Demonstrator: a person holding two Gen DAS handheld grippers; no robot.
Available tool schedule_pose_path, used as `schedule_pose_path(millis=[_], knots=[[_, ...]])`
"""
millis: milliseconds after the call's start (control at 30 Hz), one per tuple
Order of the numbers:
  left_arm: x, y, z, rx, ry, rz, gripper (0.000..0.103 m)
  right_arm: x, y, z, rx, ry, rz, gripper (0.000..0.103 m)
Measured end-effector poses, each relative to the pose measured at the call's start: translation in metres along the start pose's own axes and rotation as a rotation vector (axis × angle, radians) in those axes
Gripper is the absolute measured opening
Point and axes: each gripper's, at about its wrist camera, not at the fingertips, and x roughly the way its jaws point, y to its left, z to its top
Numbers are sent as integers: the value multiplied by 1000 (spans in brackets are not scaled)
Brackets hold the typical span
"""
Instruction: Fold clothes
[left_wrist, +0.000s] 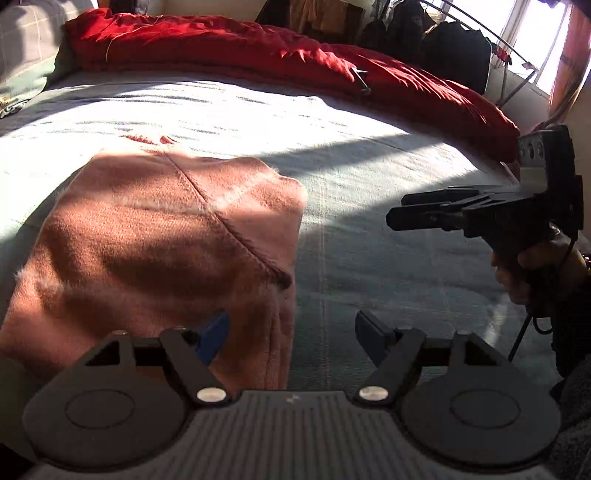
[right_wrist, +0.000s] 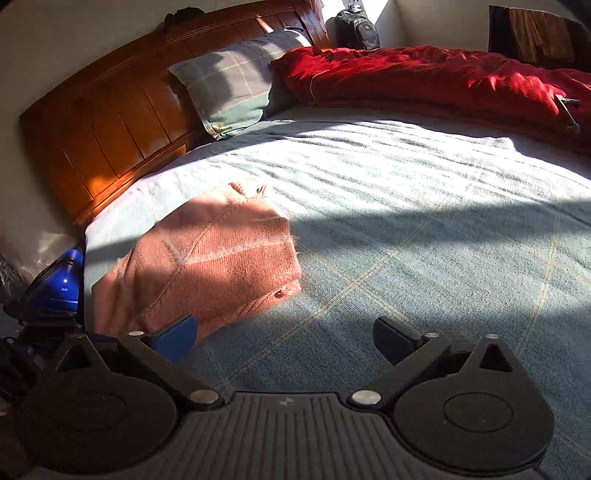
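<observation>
Sunlit bed (right_wrist: 406, 240) carries our folded pink sweater (left_wrist: 166, 240) near its headboard-side edge, seam diagonal; both our grippers, left gripper (left_wrist: 291, 332), right gripper (right_wrist: 284, 332), gape empty; lower folds hidden.

The left wrist view looks down at a slant across the bed (left_wrist: 369, 147) from its near edge, toward the far edge, where the red quilt (left_wrist: 258, 55) lies. It sits close over the pink sweater (left_wrist: 166, 240). The right wrist view looks from the same near edge, turned toward the headboard (right_wrist: 110, 122) corner, a little further off. Both share the sweater (right_wrist: 207, 266), quilt (right_wrist: 443, 77) and bed middle.
</observation>
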Motion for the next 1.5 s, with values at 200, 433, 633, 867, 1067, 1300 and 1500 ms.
schedule_pose_path(millis=[200, 433, 633, 867, 1067, 1300, 1500], knots=[[49, 52, 64, -2, -66, 97, 79, -5, -3, -15, 26, 30, -49, 103], [106, 112, 56, -182, -14, 120, 85, -20, -13, -25, 68, 36, -110, 103], [96, 75, 64, -61, 32, 191, 85, -17, -17, -27, 82, 67, -145, 103], [92, 40, 68, 3, 34, 198, 85, -18, -14, -26, 70, 78, -190, 103], [95, 29, 70, 28, 25, 170, 86, -25, -17, -24, 96, 75, -253, 103], [105, 30, 66, 40, 32, 152, 86, -15, -14, -16, 101, 78, -299, 103], [111, 37, 62, 17, 51, 180, 89, -16, 0, -7, 31, 64, -289, 103]])
